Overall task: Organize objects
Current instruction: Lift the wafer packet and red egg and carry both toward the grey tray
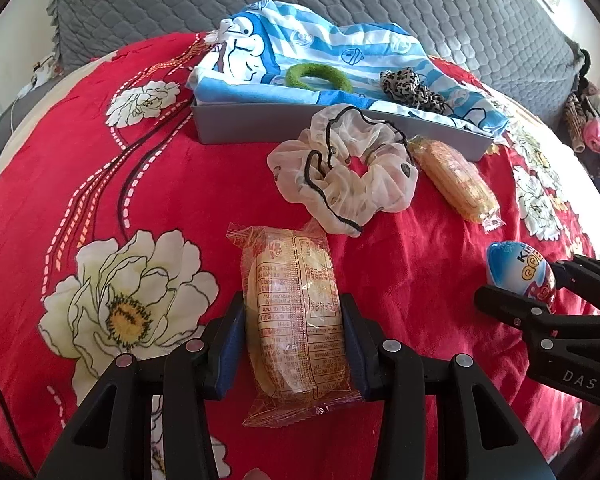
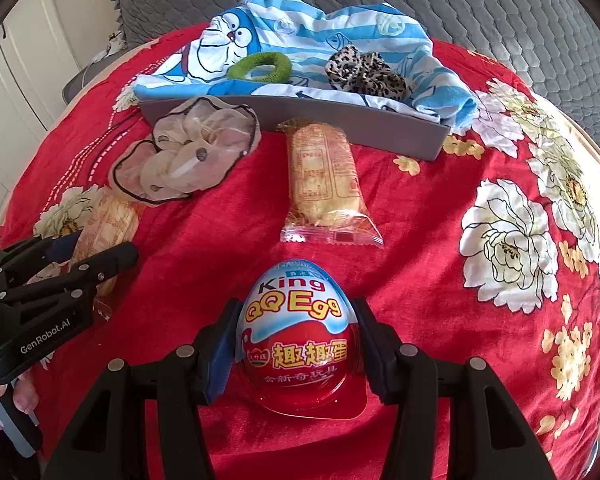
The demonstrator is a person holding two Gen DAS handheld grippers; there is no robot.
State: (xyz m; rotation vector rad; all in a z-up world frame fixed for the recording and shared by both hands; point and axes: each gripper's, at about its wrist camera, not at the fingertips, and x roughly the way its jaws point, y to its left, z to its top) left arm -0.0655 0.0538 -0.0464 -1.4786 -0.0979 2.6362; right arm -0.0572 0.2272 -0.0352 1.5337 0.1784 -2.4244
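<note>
The left gripper [image 1: 294, 340] clamps one wrapped cake [image 1: 296, 320]; the right gripper [image 2: 296, 344] clamps the red-and-blue toy egg [image 2: 300, 336]. Beyond them, before the grey tray [image 1: 260, 126], lie a second wrapped cake [image 2: 324, 176] and one sheer scrunchie [image 1: 348, 168]. The tray holds a striped cloth [image 1: 292, 60] with two scrunchies on it: green [image 1: 318, 77] and leopard [image 1: 410, 86].

I'm seeing the tray [image 2: 396, 136] sitting upper centre of the right wrist view, two hair ties [image 2: 260, 66] lying in it, a scrunchie [image 2: 184, 156] and snack packet [image 2: 324, 176] lying just below.
</note>
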